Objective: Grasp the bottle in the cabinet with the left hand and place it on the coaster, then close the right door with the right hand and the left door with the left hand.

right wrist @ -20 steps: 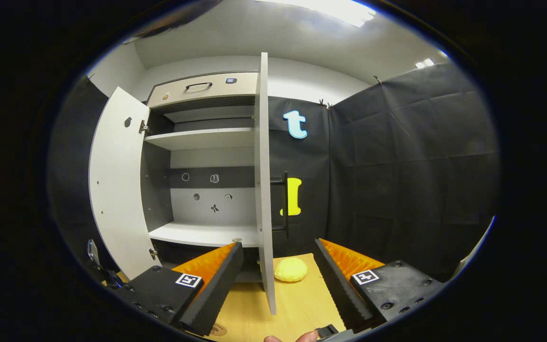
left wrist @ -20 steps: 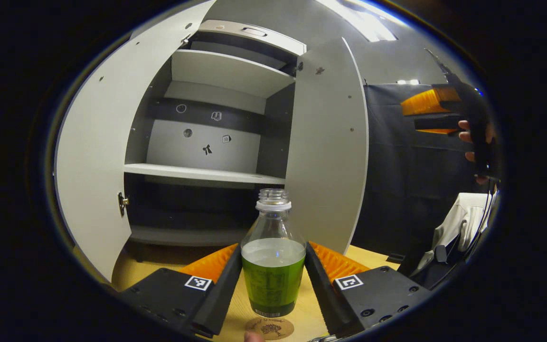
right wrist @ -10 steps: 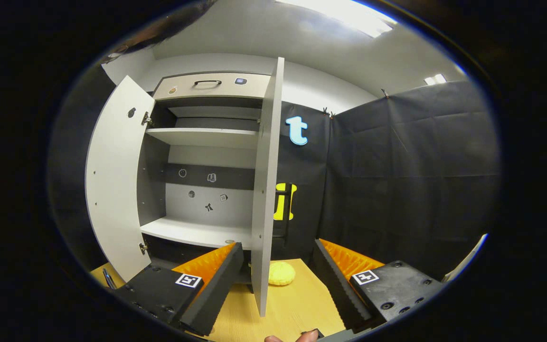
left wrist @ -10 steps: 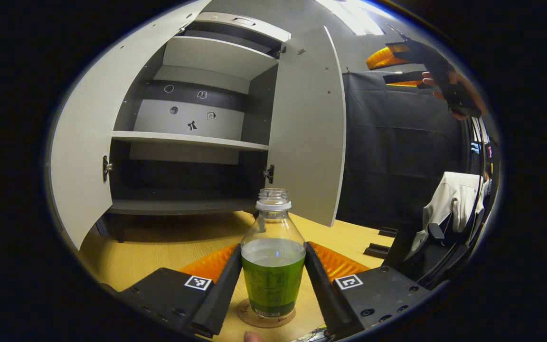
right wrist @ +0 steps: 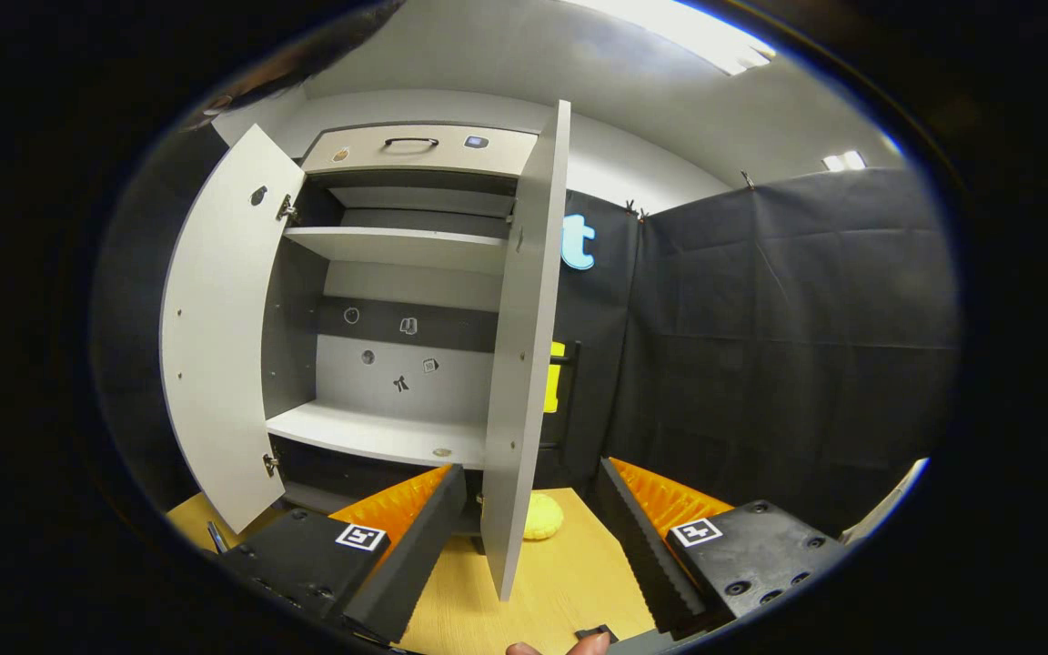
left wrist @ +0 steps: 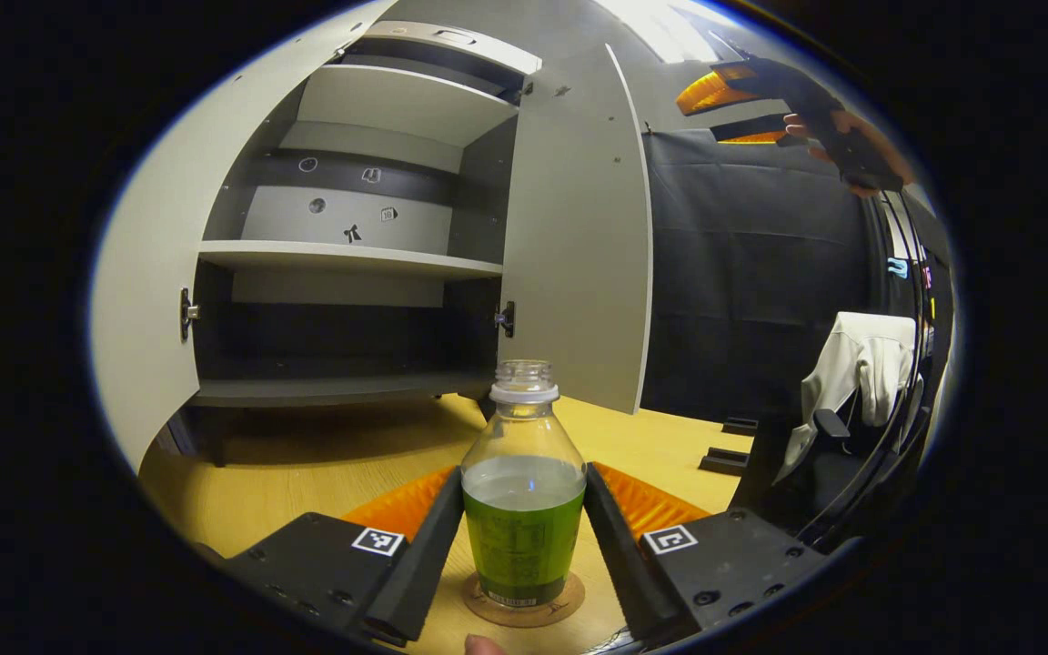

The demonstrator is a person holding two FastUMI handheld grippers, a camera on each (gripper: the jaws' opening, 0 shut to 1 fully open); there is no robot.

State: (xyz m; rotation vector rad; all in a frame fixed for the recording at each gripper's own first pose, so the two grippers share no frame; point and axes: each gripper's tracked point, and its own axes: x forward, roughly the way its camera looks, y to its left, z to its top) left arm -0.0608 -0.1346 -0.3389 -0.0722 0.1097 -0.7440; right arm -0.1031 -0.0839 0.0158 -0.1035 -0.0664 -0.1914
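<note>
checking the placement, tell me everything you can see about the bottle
The bottle is clear, plastic by its look, with a white neck ring and no cap. A green label wraps its lower body, and liquid fills it to about the label's top. It stands upright on the round brown coaster on the wooden table, in front of the open cabinet. The left gripper has a finger against each side.

yellow lump (right wrist: 542,516) half hidden behind right door (right wrist: 524,364)
</note>
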